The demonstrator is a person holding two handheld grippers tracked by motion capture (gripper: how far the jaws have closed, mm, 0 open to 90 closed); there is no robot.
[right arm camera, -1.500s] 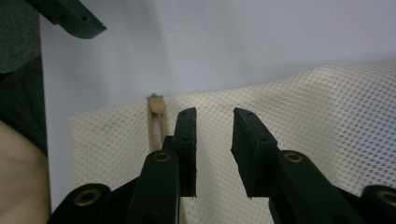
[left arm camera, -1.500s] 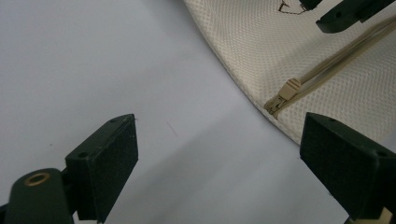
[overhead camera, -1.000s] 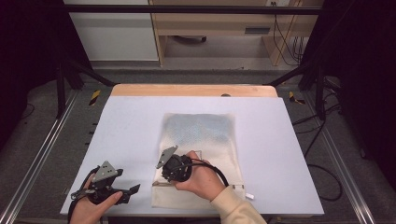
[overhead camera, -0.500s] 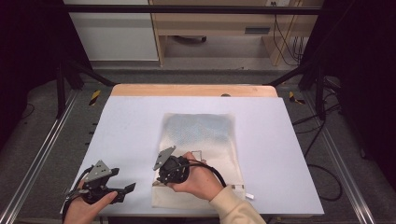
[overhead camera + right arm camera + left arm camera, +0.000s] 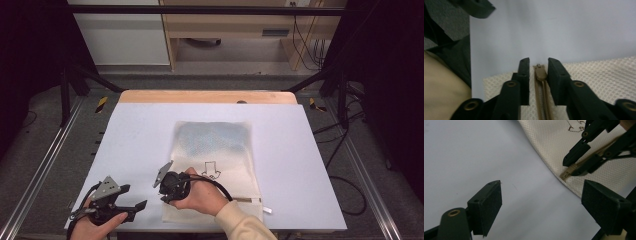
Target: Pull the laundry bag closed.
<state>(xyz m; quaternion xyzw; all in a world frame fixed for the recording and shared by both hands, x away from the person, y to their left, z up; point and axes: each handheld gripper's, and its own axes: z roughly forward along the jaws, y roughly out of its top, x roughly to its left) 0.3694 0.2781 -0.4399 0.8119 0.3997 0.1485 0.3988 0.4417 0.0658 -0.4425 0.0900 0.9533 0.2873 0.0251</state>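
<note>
Right gripper (image 5: 535,86) holds its 2 jaws narrowly apart astride the zipper pull (image 5: 540,73), zipper running back between them, ungripped; left gripper (image 5: 541,205) gapes beside.

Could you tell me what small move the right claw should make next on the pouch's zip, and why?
Probably close the right claw a little further onto the brown zip end. In the right gripper view its jaws straddle that end at the corner of the mesh pouch with small gaps on both sides, so they do not seem to grip it yet. The left claw is open over bare table.
</note>
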